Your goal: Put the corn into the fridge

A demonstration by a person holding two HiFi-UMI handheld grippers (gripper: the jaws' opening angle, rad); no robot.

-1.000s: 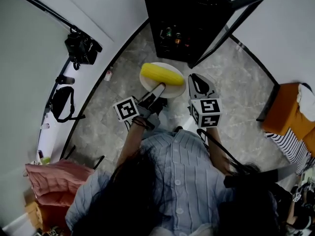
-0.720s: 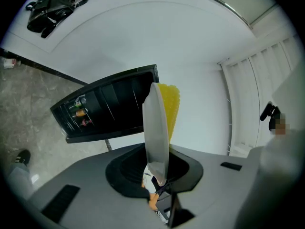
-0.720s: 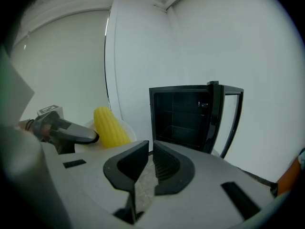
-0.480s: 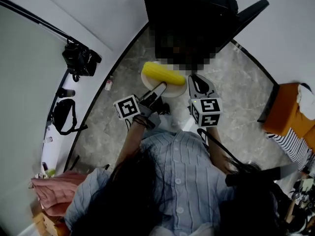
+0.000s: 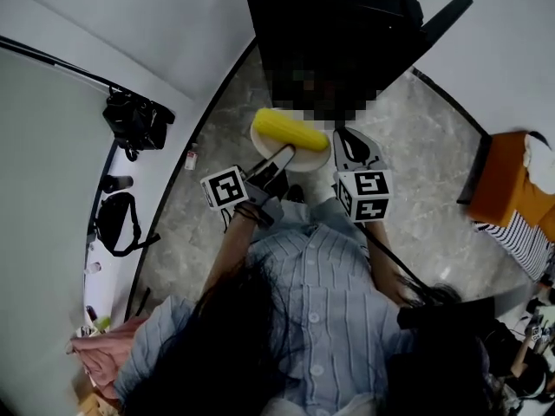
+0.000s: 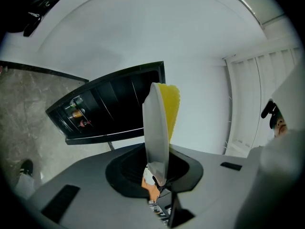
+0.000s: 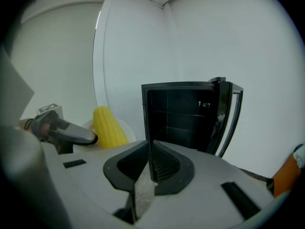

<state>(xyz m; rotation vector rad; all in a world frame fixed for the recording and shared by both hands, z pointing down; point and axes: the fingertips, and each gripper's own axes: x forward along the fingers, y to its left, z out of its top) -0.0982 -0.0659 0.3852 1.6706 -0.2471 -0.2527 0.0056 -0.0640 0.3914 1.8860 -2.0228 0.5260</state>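
Your left tongs pinch the stiff plate by its rim, right tongs closed empty; hold it level; the loose corn likely rolls.

In the head view's centre, the left forearm and right forearm reach toward the top of the frame, the left gripper held level with its fingers clamped on a plate rim, and the right gripper just to its right, tipped slightly downward, fingers together and empty.
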